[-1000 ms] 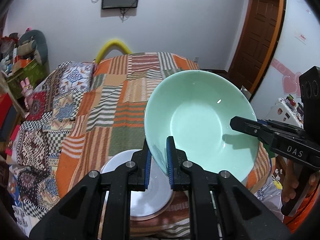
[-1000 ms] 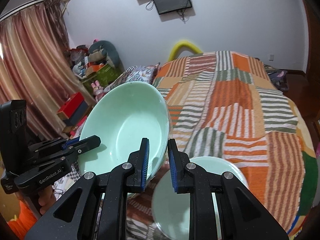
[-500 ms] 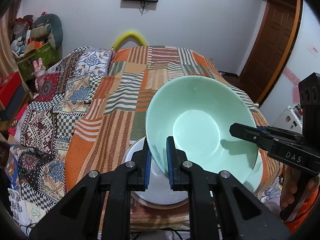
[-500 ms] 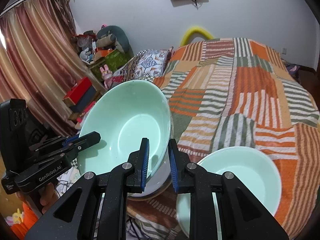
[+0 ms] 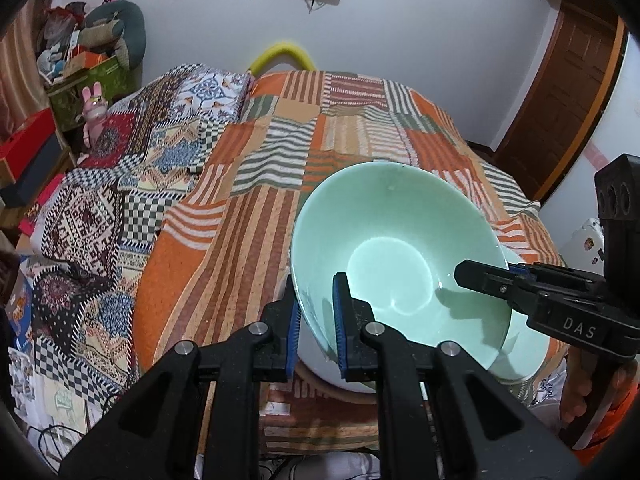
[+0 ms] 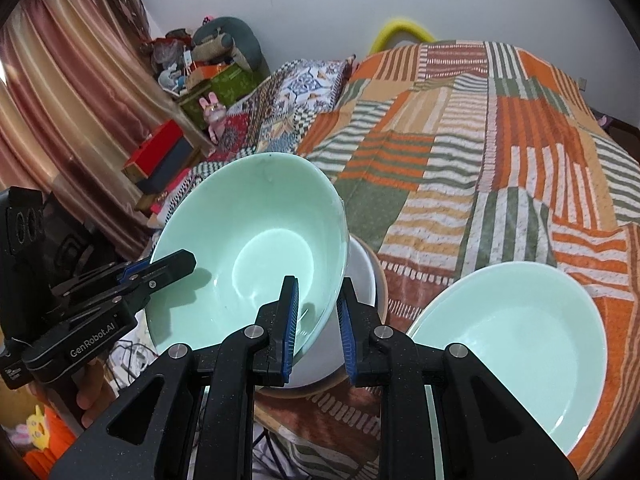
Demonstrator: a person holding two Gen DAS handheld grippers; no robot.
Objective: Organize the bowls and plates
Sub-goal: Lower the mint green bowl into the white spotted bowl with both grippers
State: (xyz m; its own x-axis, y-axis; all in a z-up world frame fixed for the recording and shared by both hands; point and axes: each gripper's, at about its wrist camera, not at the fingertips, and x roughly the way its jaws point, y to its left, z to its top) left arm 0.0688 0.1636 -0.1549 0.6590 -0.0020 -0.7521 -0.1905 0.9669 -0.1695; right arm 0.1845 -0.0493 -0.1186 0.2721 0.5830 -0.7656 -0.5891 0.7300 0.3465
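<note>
The bed (image 5: 280, 184), under its orange and green striped patchwork quilt (image 6: 460, 152), carries everything at its near edge. A mint-green bowl (image 5: 400, 256) hangs tilted over a white plate (image 6: 362, 272) that lies on a wooden board (image 6: 384, 292) there; whether the bowl's base touches the plate cannot be told. To the right of them a second mint-green bowl (image 6: 516, 340) sits on the quilt.

The left hand-held gripper (image 5: 316, 324) pinches the tilted bowl's near-left rim between narrow jaws, and the right hand-held gripper (image 6: 318, 320) clamps the opposite rim the same way.

Risks, as I judge them: the glazed rim could slip from the thin pads if either grip eases unevenly, tipping the bowl onto the plate with a knock. Soft bedding under the board could rock, sending plate and bowl over the bed's near edge.
</note>
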